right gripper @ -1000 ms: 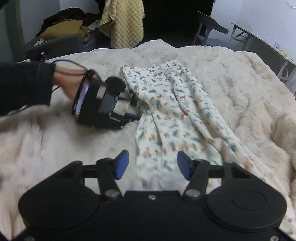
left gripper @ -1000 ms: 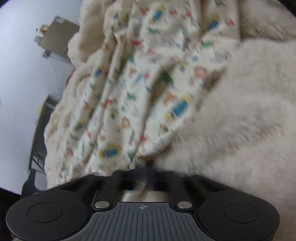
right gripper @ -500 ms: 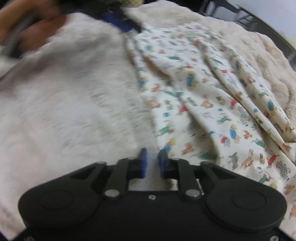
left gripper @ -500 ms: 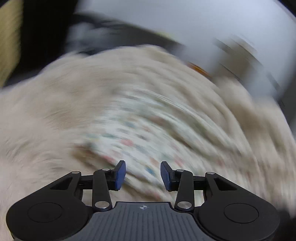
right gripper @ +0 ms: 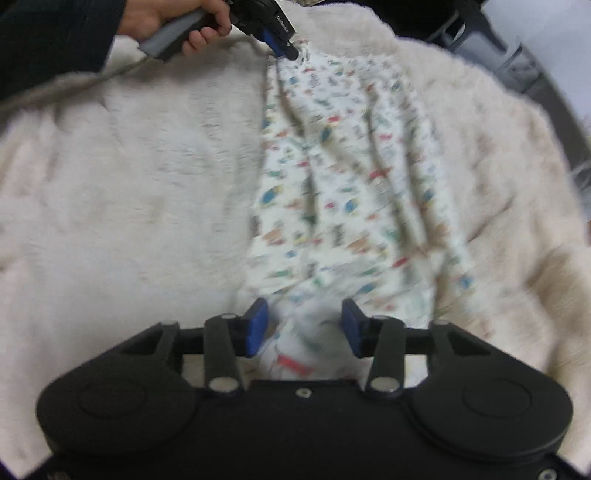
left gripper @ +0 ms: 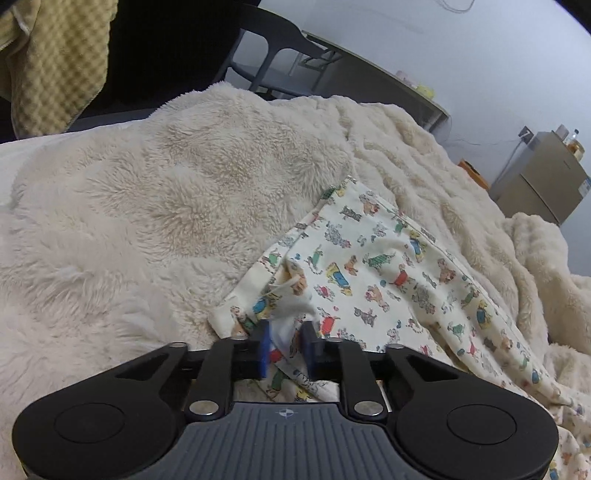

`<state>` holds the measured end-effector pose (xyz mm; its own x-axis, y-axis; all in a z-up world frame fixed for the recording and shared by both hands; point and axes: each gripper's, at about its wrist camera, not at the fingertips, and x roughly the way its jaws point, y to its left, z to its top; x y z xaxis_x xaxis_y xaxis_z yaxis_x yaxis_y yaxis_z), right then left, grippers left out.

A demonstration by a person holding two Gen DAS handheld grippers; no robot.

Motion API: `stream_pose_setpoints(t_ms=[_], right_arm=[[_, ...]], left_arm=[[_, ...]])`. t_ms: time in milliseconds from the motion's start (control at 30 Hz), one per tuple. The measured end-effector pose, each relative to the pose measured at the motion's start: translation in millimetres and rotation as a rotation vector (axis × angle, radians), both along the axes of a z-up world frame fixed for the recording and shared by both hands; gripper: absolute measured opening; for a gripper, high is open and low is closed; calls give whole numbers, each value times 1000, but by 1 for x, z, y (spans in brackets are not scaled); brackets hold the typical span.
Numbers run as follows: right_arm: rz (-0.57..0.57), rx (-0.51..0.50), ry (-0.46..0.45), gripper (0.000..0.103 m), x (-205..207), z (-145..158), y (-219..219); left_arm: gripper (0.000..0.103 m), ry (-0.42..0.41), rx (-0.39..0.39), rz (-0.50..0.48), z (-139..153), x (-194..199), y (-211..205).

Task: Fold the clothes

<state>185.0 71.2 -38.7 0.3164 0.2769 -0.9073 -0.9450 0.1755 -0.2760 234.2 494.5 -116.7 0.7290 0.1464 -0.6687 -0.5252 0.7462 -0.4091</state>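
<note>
A cream garment printed with small colourful animals (left gripper: 373,280) lies stretched lengthwise on a fluffy cream blanket (left gripper: 155,206) covering a bed. The left gripper (left gripper: 284,347) has its blue fingers (left gripper: 264,349) narrow, pinching a bunched edge of the cloth. At the garment's other end, the right gripper (right gripper: 301,326) has its fingers wide, with fabric lying between them. A hand (right gripper: 173,22) holds the left tool. Behind the bed stand a dark chair (left gripper: 269,40), a counter (left gripper: 373,70), a small fridge (left gripper: 543,184) and a hanging checked towel (left gripper: 51,62).
</note>
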Motion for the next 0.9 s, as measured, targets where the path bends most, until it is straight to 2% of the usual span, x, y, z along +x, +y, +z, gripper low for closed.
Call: stream_pose_setpoints(t_ms=[133, 200, 233, 333, 567, 633, 700, 733, 767, 833, 867, 900], right_arm=[[1, 6, -5, 5, 2, -4, -5], [22, 0, 0, 10, 1, -5, -2], [33, -3, 2, 6, 0, -6, -1], [50, 9, -2, 4, -1, -2, 1], [105, 189, 122, 3, -11, 49, -19], [130, 182, 149, 3, -15, 49, -19], [148, 118, 127, 7, -20, 36, -15], [145, 72, 87, 9, -23, 27, -12], [142, 51, 58, 14, -24, 21, -11], [130, 81, 71, 23, -23, 23, -17], [109, 109, 98, 31, -21, 30, -24], [86, 143, 110, 38, -21, 37, -32]], left_arm=[[0, -11, 10, -3, 5, -4, 5], [0, -13, 12, 3, 7, -4, 9], [0, -16, 12, 7, 9, -5, 12], [0, -24, 6, 17, 14, -7, 17], [0, -21, 66, 58, 30, -9, 40], [0, 43, 98, 33, 26, -3, 42], [9, 105, 125, 17, 17, 0, 38], [26, 110, 127, 26, 14, -3, 37], [43, 80, 81, 38, 10, -13, 38], [53, 18, -12, 62, 3, -32, 39], [58, -13, -58, 74, 0, -42, 40], [60, -61, -137, 74, -6, -53, 41]])
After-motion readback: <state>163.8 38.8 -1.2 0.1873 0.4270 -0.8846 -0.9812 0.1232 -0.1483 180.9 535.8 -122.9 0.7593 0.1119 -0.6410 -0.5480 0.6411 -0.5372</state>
